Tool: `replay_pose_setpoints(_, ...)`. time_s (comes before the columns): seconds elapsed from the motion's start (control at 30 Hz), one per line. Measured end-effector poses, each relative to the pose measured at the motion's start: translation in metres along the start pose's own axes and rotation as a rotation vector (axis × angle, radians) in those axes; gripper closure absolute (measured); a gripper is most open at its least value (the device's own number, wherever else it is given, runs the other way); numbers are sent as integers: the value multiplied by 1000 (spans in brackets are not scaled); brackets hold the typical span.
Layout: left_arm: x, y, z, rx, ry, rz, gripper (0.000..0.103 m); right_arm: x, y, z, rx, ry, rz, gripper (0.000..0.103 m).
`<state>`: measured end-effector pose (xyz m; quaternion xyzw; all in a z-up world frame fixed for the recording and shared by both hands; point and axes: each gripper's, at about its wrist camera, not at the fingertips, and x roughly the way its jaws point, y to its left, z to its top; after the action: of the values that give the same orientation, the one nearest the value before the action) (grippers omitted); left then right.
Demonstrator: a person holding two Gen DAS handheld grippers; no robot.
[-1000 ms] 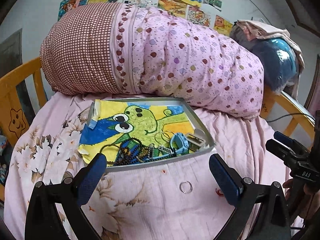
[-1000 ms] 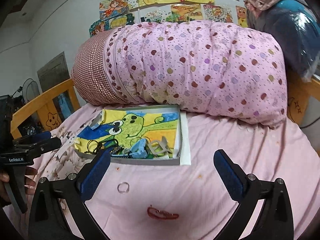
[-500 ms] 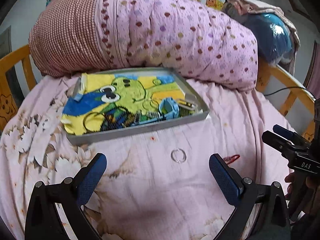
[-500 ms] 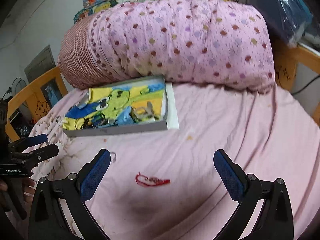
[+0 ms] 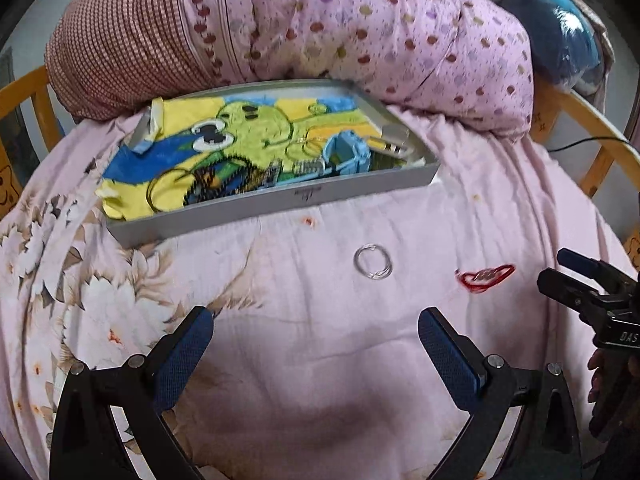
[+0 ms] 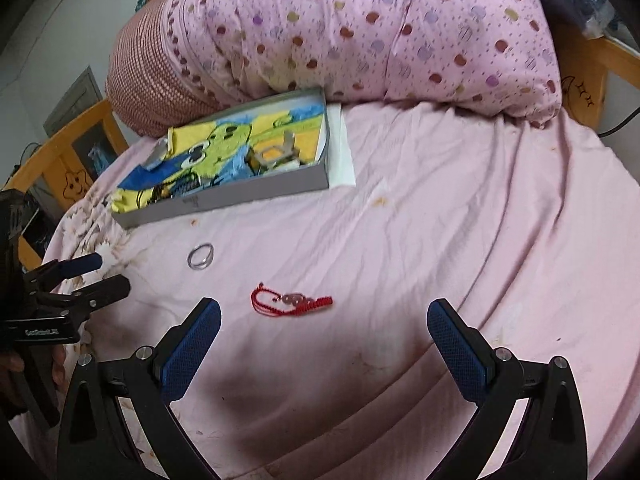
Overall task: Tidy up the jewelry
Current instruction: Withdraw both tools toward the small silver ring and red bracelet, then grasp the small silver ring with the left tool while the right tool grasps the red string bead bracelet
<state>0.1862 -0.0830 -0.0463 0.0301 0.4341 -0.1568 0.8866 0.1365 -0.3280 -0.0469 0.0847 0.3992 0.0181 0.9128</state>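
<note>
We hold the left tool [image 5: 316, 344] with its blue-padded fingers spread wide and nothing between them, hovering low over the pink bed sheet [image 5: 340, 380]. Just ahead of it a thin silver ring [image 5: 373, 262] lies flat on the sheet, and to the right of that lies a red cord bracelet [image 5: 485, 277]. The right tool [image 6: 324, 334] is likewise spread wide and empty, and in its own view the red cord bracelet [image 6: 294, 303] lies just in front of the gap between its fingers, nearer the left one, with the silver ring [image 6: 200, 257] farther off to the left. Each tool shows at the edge of the other's view, with a hand [image 5: 604, 376] wrapped around the right one's handle. Beyond the two loose pieces sits a shallow grey tray [image 5: 280, 200] lined with a cartoon frog picture [image 5: 248, 132]; it holds a dark beaded chain [image 5: 232, 178], a blue box [image 5: 346, 156] and some metal clips, blurred. A big polka-dot quilt roll [image 5: 360, 28] rests behind the tray, touching its far edge.
</note>
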Motion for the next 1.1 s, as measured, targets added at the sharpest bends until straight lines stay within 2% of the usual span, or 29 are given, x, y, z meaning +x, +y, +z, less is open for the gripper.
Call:
replay_pose_setpoints(0.17,17,1,-3,29,33,-1,0,12,4,-2,-38,28,-2,2)
replay_pose_setpoints(0.4,43,-3,4,40,78,-64,0,30,11,-5,-120,42,-20,2)
replay_pose_setpoints(0.6,56,1,17,14,58,-90,0,45,15,-5,-157,60,-30,2)
replay_pose_setpoints(0.8,69,-3,26,38,43,-102,0,49,19,-5,-170,64,-6,2)
replay_pose_setpoints(0.87,70,-5,27,54,36,-105,0,51,20,-5,-175,66,-5,4)
replay_pose_setpoints(0.9,71,-7,27,65,28,-113,0,51,21,-4,-177,66,-4,10)
replay_pose_setpoints(0.93,71,-8,27,73,24,-118,1,53,22,-4,-179,69,-6,17)
replay_pose_setpoints(1.0,73,-12,27,95,19,-123,6,55,23,-4,-186,73,-15,19)
replay_pose_setpoints(1.07,73,-16,27,117,13,-131,18,56,25,-4,-195,75,-17,20)
replay_pose_setpoints(1.1,73,-17,27,127,9,-140,20,56,26,-4,-200,77,-18,21)
